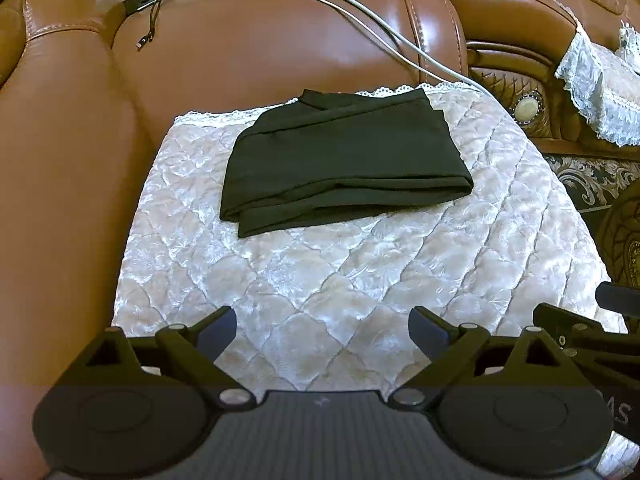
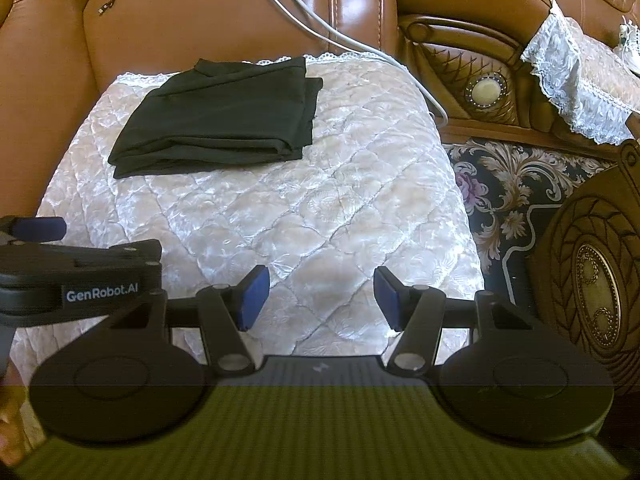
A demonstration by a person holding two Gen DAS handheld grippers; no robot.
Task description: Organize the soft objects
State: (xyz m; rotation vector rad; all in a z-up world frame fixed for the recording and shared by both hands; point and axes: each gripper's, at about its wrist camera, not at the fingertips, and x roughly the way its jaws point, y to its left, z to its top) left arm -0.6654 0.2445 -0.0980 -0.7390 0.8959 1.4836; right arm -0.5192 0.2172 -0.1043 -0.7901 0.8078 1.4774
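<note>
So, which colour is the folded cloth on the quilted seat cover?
Plain black folded cloth; it shows best in the left wrist view.

A home living room: brown leather sofa (image 1: pixel 260 52), lace-edged quilted seat cover (image 1: pixel 320 264), floral carpet (image 2: pixel 504 176).

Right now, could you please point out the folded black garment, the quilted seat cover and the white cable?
Folded black garment (image 1: pixel 344 160): left wrist view, middle of its top layer.
Quilted seat cover (image 2: pixel 320 208): right wrist view, bare quilted centre.
White cable (image 1: pixel 360 12): left wrist view, stretch crossing the leather backrest.
</note>
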